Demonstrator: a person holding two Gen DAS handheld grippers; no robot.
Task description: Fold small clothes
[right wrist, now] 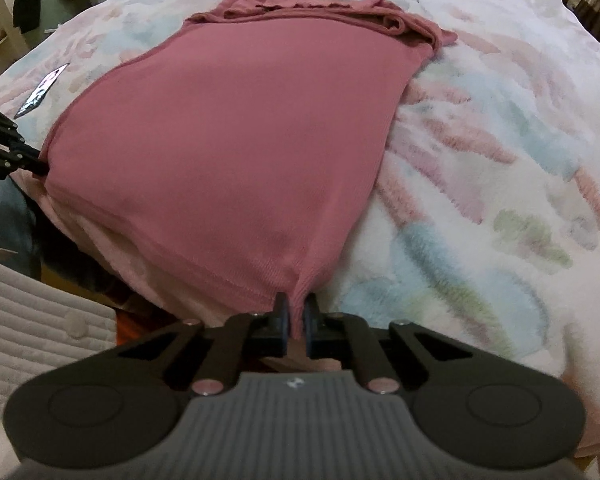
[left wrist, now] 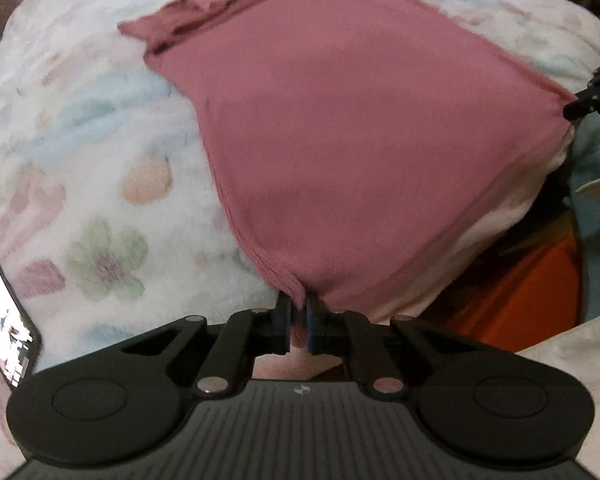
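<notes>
A dusty-pink ribbed garment lies spread flat on a fluffy floral blanket, its ruffled, bunched end at the far side. My left gripper is shut on the near left hem corner, with cloth pinched between its blue pads. The right gripper is shut on the near right hem corner in the same way. Each gripper also shows at the other view's edge, the right gripper and the left gripper, both at the hem.
A phone with a lit screen lies on the blanket left of the garment. The bed's near edge drops to an orange floor patch. A quilted pale sleeve is at lower left. Clutter stands beyond the bed's far corners.
</notes>
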